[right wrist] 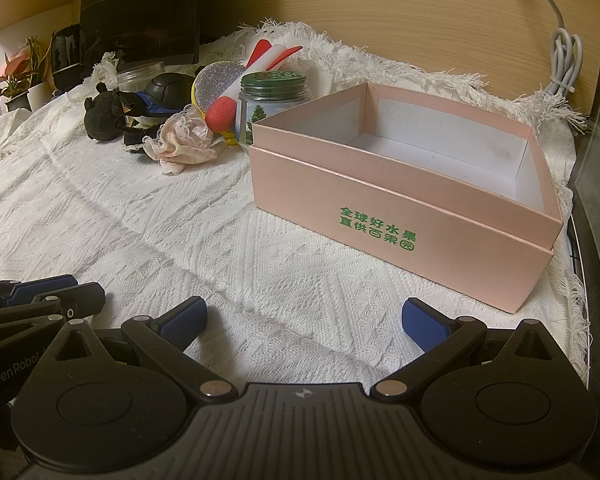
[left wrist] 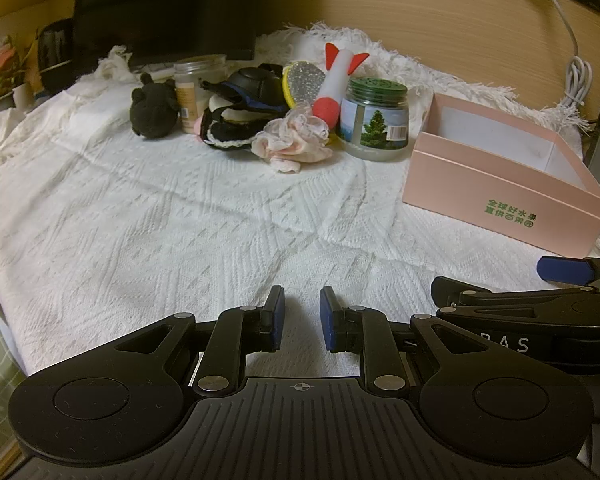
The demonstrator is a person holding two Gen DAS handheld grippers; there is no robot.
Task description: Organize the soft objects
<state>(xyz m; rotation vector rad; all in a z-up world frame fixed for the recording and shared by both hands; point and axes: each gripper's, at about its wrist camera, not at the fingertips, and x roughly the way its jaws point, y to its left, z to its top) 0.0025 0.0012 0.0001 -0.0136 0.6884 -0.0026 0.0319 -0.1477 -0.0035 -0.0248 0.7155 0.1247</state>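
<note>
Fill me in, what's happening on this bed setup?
Nothing is being handled yet. The left gripper hangs over the white blanket with its jaws nearly shut and empty; the right gripper is beside it, jaws wide open, also empty. The soft items, a black plush, a lacy pink cloth and a foam rocket, sit piled among jars at the far side. The pink box is open and empty.
</note>
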